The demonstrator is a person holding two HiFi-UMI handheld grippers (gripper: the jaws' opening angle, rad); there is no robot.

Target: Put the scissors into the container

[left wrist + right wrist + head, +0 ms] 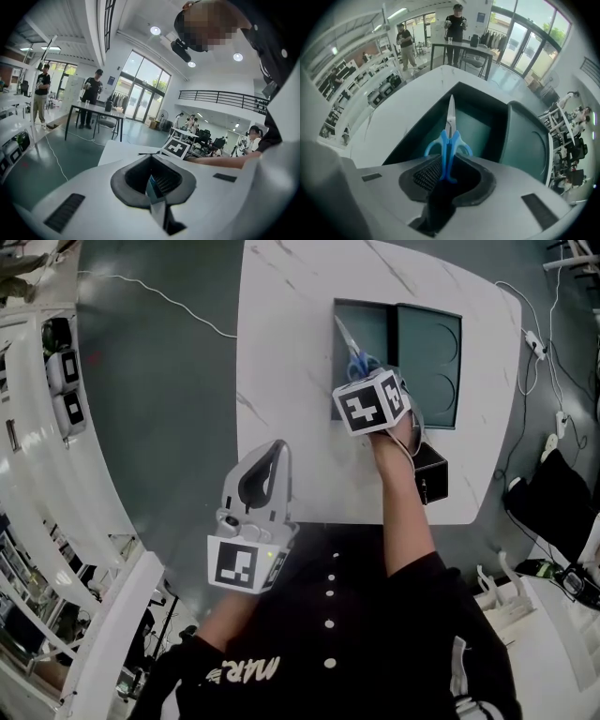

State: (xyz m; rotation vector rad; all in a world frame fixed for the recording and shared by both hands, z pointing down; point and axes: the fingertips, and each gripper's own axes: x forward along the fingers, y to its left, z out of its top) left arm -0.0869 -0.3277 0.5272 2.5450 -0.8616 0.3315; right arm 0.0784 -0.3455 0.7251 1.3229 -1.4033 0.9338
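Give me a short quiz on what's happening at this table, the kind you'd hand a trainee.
1. Multiple choice: what do the fingers of the right gripper grip?
A) a pen
B) blue-handled scissors
C) nothing

2. True or false: the scissors have been let go and lie flat inside the dark green container.

3. Short answer: which gripper is well away from the container, by the near edge of the white table?

Key
1. B.
2. False: they are held by the handles, blades pointing down into the container.
3. The left gripper.
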